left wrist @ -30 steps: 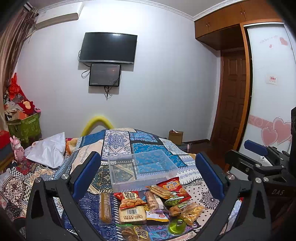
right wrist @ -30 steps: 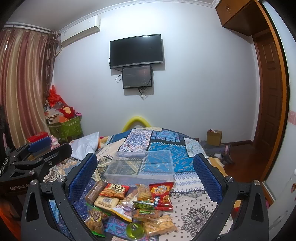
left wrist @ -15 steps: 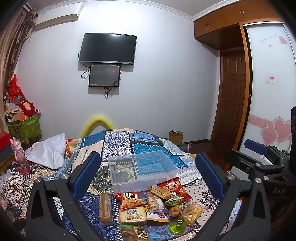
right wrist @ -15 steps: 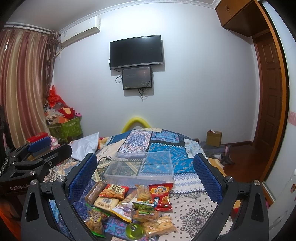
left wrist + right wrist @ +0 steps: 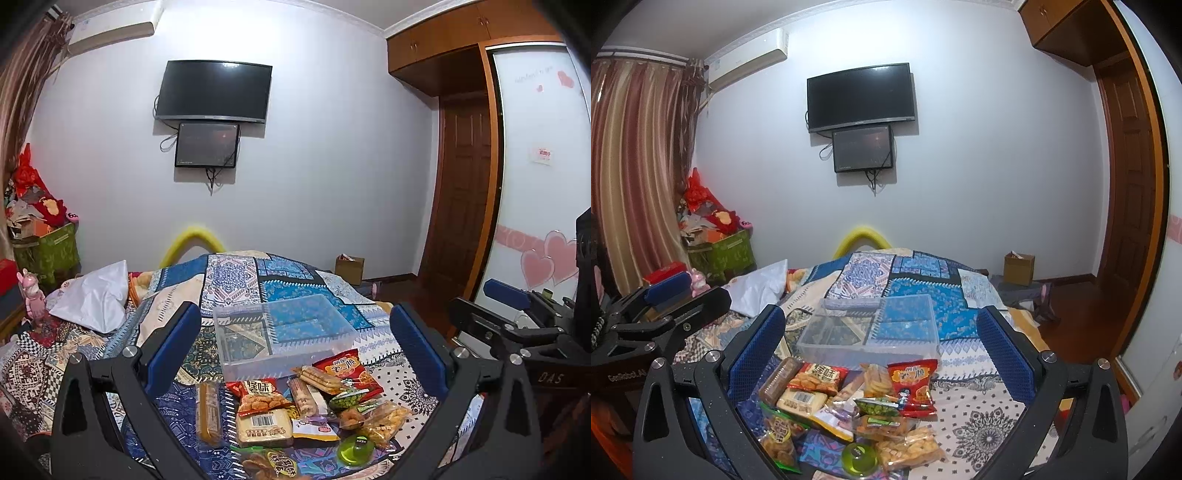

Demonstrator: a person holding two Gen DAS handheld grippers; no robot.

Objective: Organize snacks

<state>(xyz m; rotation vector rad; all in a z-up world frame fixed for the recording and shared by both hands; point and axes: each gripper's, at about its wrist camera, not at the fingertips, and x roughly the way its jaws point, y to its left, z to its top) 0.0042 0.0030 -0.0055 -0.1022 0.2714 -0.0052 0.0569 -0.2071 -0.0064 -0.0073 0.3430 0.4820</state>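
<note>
A pile of snack packets (image 5: 295, 410) lies on the patterned bedspread, also in the right wrist view (image 5: 849, 402). It holds a red chip bag (image 5: 912, 380), a cracker pack with a barcode (image 5: 264, 424) and a green round tub (image 5: 356, 448). Behind the pile stands an empty clear plastic box (image 5: 284, 332), which shows in the right wrist view too (image 5: 871, 332). My left gripper (image 5: 295, 343) is open and empty above the pile. My right gripper (image 5: 881, 343) is open and empty above it as well.
The bed's patterned quilt (image 5: 240, 273) runs back to a white wall with a TV (image 5: 214, 92). A white pillow (image 5: 92, 295) lies at the left. A green bin of clutter (image 5: 720, 251) stands left, a cardboard box (image 5: 1017, 267) and wooden door (image 5: 1130, 177) right.
Both views have shifted only slightly; the snacks and the box have not moved, and both grippers stay open.
</note>
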